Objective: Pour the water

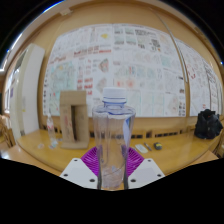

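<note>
A clear plastic water bottle [113, 135] with a pale cap stands upright between my gripper's [112, 165] two fingers. The purple pads [92, 160] press against its lower body on both sides, so the fingers are shut on the bottle. The bottle seems held above the wooden table [170, 158]. Its base is hidden at the fingers' roots. I cannot tell the water level inside it.
A brown cardboard box [73, 118] stands on the table beyond and left of the bottle. A small clear cup [52, 138] is left of the box. A black bag [207, 125] sits at the far right. A wall of printed sheets [140, 65] is behind.
</note>
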A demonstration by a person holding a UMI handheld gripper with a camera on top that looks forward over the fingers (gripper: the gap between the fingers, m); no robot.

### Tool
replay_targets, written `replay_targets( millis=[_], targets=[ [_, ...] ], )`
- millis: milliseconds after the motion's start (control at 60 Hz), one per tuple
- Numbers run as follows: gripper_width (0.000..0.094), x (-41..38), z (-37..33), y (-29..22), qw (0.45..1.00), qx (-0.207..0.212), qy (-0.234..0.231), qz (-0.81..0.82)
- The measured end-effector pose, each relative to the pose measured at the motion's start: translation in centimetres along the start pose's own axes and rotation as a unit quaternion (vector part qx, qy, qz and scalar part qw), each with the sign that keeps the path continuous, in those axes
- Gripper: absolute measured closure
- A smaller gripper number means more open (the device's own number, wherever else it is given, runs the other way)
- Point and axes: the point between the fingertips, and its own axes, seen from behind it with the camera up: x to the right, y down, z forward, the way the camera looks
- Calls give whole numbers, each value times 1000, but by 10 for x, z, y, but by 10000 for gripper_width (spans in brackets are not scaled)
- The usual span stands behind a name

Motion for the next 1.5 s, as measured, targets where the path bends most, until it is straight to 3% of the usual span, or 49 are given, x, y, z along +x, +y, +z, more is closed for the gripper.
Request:
replay_targets(
  millis=[133,367,383,467,633,667,733,783,1100,1500],
  targets=[
    [648,32,6,77,998,-65,18,-14],
    [640,60,4,173,992,-126,27,-6],
    [640,60,7,164,995,-100,27,-5],
    [631,59,5,170,994,-104,25,-12],
    [415,59,4,172,993,-117,34,-1],
    [344,63,4,174,990,-132,38,-1],
    [66,61,-4,181,986,-160,43,-2],
    [105,61,-11,181,983,-174,52,-1],
    [82,36,-135,129,974,-211,85,-24],
    [81,-65,-358,56,973,-201,116,-14]
  ],
)
